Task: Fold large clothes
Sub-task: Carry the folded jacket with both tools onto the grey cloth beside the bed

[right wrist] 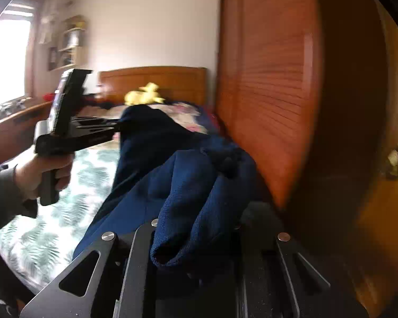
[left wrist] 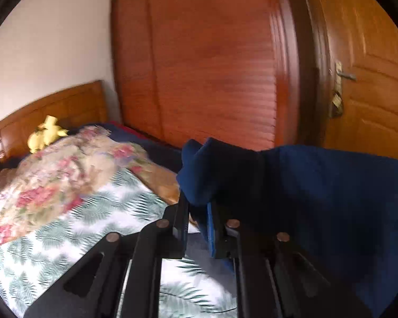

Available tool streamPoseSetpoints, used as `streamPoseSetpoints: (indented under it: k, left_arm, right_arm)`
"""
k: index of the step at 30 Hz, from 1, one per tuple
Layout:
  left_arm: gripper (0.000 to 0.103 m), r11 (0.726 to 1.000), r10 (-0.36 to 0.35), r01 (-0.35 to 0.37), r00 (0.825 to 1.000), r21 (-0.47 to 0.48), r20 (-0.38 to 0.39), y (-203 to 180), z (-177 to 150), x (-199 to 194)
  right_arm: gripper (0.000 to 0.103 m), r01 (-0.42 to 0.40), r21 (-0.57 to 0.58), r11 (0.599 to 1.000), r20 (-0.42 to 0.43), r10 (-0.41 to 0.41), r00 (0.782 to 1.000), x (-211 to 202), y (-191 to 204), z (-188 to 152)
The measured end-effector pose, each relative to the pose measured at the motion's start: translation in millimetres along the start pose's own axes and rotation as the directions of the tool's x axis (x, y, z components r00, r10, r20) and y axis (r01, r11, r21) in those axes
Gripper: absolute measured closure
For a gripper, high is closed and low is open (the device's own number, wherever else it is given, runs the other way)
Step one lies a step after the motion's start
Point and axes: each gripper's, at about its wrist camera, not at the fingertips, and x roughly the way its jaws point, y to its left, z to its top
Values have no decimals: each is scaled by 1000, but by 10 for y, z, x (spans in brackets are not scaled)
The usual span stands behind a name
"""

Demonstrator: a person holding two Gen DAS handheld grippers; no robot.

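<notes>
A dark blue garment hangs in the air above the bed, stretched between both grippers. In the left wrist view, my left gripper is shut on a bunched edge of it, and the cloth drapes away to the right. In the right wrist view, the garment is heaped over my right gripper, hiding the fingertips, and the cloth is pinched there. That view also shows the left gripper held by a hand, its tip buried in the garment's far end.
Below lies the bed with a leaf-print sheet, a floral quilt and a yellow plush toy by the wooden headboard. A louvred wooden wardrobe and a door stand close on the right. A shelf is by the window.
</notes>
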Motion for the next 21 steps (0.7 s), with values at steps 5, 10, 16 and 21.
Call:
streamPoseSetpoints:
  k: [5, 10, 16, 21]
  left_arm:
    - [88, 999, -21, 24, 990, 25, -138, -179, -275, 414]
    - [87, 999, -30, 36, 989, 41, -145, -78, -455, 289]
    - [85, 996, -85, 88, 991, 28, -99, -38, -529, -164]
    - [81, 995, -98, 100, 993, 29, -72, 87, -656, -619]
  right_arm:
    - [74, 116, 114, 987, -158, -98, 983, 216, -546, -460]
    - [41, 277, 181, 944, -191, -243, 951, 180, -821, -796]
    - [39, 374, 136, 917, -92, -364, 927, -42, -766, -633]
    - [39, 282, 80, 956, -18, -281, 959, -82, -455, -422]
